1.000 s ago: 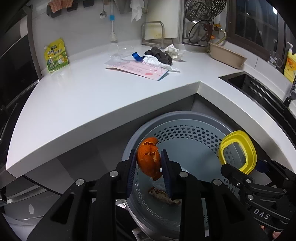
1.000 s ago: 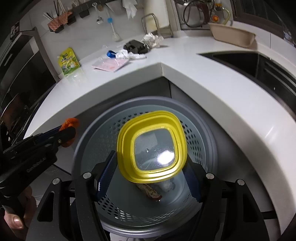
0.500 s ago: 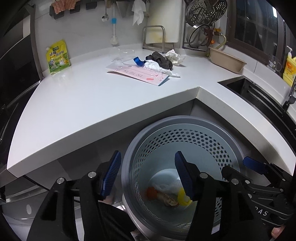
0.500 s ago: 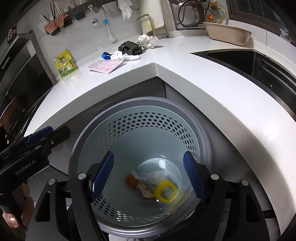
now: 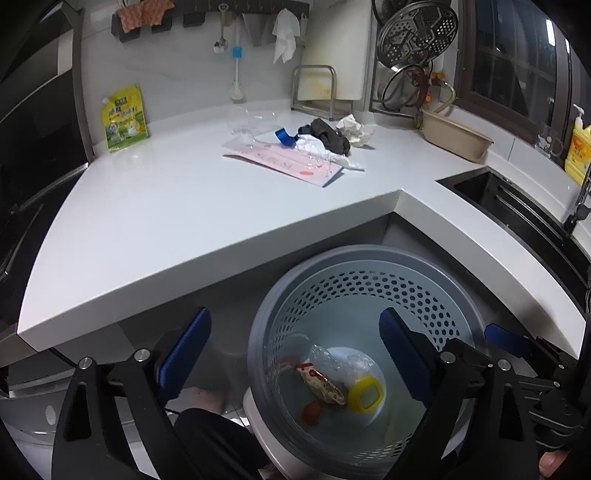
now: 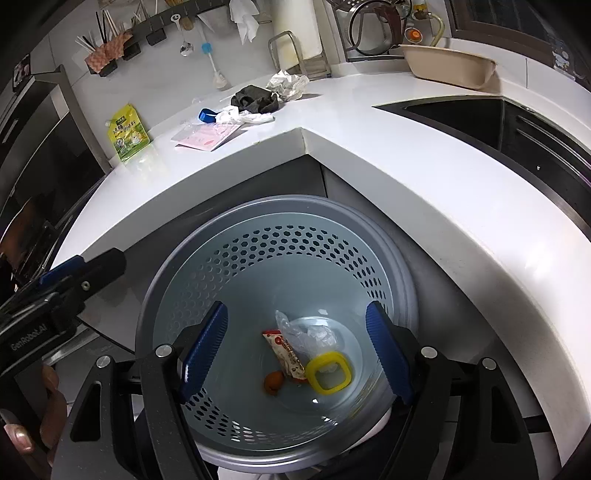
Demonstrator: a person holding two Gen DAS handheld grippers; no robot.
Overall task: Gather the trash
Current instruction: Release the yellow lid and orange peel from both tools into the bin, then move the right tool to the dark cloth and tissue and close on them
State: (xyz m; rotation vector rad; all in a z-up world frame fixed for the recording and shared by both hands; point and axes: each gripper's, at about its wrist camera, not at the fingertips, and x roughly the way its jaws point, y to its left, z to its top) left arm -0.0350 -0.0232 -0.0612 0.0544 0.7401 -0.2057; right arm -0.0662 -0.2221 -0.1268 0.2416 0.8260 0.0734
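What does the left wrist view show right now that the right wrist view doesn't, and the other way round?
Only the left wrist view: the yellow soap bottle by the window and the steamer rack on the wall.

Only the right wrist view: the chopsticks in the wall holder and a hand gripping the left gripper.

Both: the bin holding the yellow lid, orange peel and wrapper, plus the counter with the pink paper, dark cloth and green pouch. Each view's own gripper stands open and empty over the bin.

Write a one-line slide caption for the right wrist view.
Open right tool above the grey bin holding orange peel, yellow lid and wrapper.
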